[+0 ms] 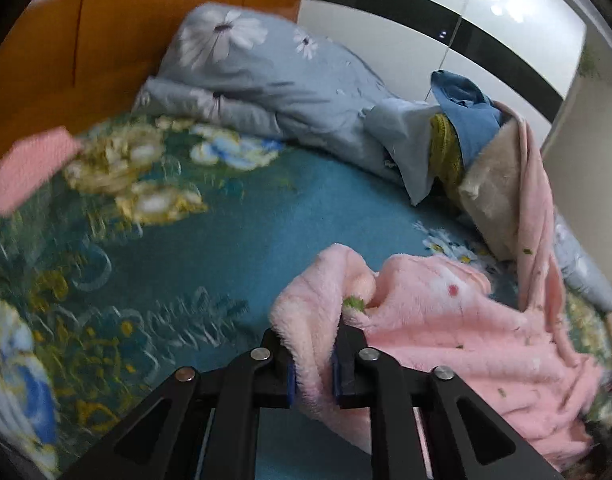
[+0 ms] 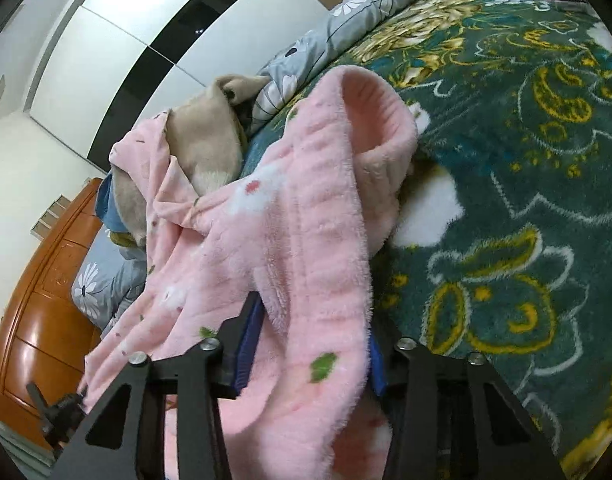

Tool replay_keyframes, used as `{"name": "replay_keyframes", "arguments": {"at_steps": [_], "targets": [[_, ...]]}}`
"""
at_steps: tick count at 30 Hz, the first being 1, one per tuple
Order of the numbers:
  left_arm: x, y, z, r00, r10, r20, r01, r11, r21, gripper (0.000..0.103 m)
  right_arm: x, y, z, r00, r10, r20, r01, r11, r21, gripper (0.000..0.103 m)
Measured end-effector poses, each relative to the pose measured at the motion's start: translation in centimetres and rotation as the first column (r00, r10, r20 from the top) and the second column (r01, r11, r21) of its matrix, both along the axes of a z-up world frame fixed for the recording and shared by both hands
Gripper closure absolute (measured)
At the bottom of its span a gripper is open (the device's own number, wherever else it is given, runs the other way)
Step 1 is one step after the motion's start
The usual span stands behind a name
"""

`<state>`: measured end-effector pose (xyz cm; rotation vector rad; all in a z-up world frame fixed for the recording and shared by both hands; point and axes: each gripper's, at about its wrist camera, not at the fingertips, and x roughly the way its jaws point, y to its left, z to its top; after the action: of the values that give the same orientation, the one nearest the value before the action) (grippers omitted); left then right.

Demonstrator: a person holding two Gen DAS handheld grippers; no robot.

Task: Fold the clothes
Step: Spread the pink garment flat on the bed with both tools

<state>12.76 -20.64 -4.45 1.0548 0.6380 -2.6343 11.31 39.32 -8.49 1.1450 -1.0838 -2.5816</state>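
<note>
A pink fleece garment (image 1: 445, 320) with small flower prints lies crumpled on the bed's teal floral blanket (image 1: 186, 248). My left gripper (image 1: 315, 336) is shut on a rolled edge of it, and fleece fills the narrow gap between the blue pads. In the right wrist view the same garment (image 2: 298, 200) drapes over and between the jaws of my right gripper (image 2: 313, 320). Both blue pads press into a thick fold there. A ribbed cuff or hem (image 2: 381, 120) curls up beyond it on the blanket (image 2: 525, 184).
A pile of other clothes, blue (image 1: 469, 120), yellow-green and beige (image 1: 493, 184), sits at the far right against a grey flowered duvet (image 1: 266, 80). A pink folded item (image 1: 30, 168) lies at the left. A wooden headboard (image 1: 106, 40) and white wardrobe doors (image 1: 425, 40) stand behind.
</note>
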Motion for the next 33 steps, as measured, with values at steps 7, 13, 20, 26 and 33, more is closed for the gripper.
{"name": "replay_keyframes", "arguments": {"at_steps": [7,13,20,26,33], "targets": [[-0.3,0.9,0.6,0.996,-0.087,-0.023,0.088,0.994,0.056,0.049,-0.5,1.7,1.8,0.999,-0.034,-0.009,0.034,0.999,-0.008,0.094],[-1.1,1.9,0.0,0.988,-0.157,-0.002,0.157,0.986,0.056,0.04,0.4,7.8,6.2,0.977,-0.192,-0.087,0.198,0.978,0.06,0.097],[-0.3,1.0,-0.6,0.993,-0.116,0.033,0.115,0.993,0.013,0.034,-0.2,14.0,7.6,0.944,-0.321,-0.072,0.328,0.936,0.13,0.097],[-2.6,3.5,1.2,0.984,-0.176,0.005,0.176,0.983,-0.053,0.034,-1.6,16.0,5.7,0.925,-0.378,0.026,0.366,0.909,0.199,0.097],[-12.1,14.6,5.7,0.906,-0.421,-0.042,0.411,0.9,-0.148,0.034,-2.5,14.4,5.0,0.958,-0.281,0.05,0.251,0.914,0.32,0.092]]}}
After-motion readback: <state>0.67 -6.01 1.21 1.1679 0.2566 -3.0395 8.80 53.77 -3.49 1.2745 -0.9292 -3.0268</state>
